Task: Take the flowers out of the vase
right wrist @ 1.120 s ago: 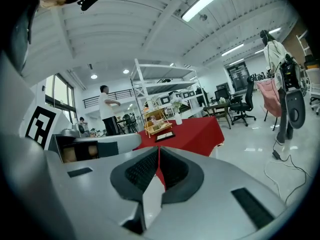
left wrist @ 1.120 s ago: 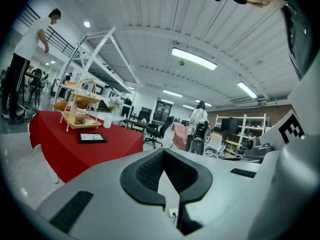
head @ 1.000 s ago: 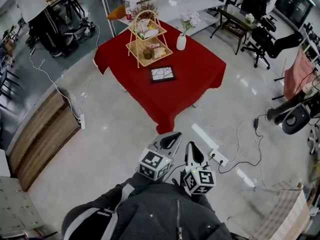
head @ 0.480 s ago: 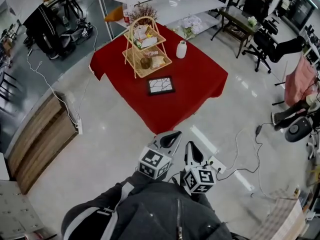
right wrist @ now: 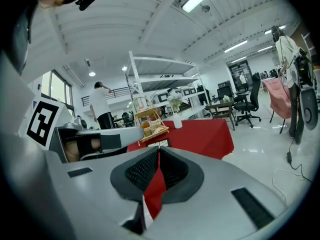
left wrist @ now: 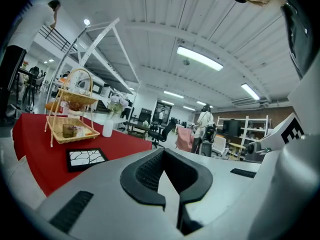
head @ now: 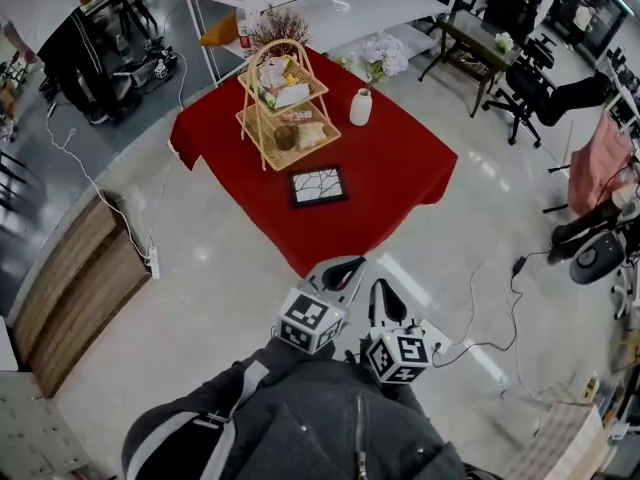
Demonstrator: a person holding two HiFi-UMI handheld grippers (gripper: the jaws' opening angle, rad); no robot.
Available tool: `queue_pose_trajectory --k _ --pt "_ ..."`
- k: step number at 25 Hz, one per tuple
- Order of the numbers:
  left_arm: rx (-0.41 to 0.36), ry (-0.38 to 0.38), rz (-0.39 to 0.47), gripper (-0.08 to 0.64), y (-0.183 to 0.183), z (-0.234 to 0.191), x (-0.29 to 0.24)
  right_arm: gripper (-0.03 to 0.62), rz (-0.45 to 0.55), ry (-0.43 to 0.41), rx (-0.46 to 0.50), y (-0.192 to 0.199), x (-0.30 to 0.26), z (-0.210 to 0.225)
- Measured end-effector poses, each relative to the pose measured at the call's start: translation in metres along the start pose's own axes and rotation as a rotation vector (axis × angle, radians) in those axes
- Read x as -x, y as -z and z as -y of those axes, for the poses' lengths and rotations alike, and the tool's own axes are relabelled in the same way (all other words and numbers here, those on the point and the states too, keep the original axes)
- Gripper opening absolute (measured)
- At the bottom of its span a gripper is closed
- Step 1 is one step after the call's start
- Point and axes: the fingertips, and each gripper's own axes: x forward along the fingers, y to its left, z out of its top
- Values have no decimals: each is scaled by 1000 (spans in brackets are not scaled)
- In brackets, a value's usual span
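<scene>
A white vase [head: 361,108] of pale flowers [head: 381,56] stands on the red table [head: 400,158], near a tiered basket stand [head: 285,108]. The left gripper [head: 348,266] and right gripper [head: 384,291] hang well apart from it, seemingly closed.

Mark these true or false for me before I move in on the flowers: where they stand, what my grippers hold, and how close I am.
1. The flowers stand in the white vase on the red table. True.
2. The left gripper and the right gripper are over the floor, short of the table. True.
3. The right gripper holds a flower. False: its jaws are together with nothing between them.
4. The vase sits on the lower tier of the basket stand. False: it stands on the table, beside the stand.
</scene>
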Motion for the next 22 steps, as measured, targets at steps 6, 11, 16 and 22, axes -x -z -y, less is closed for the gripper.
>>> queue_pose_trajectory --k 6,11,16,22 --pt "23 -13 -1 8 3 -15 -4 12 12 18 26 -4 -13 4" --pt "35 10 -23 8 9 -10 -6 12 10 -2 24 -7 -14 -4" --pt "43 12 -31 8 10 -7 -5 14 2 1 6 -7 -13 -3" --pt "36 18 -32 8 9 -9 -11 14 14 -1 0 -8 -15 -1"
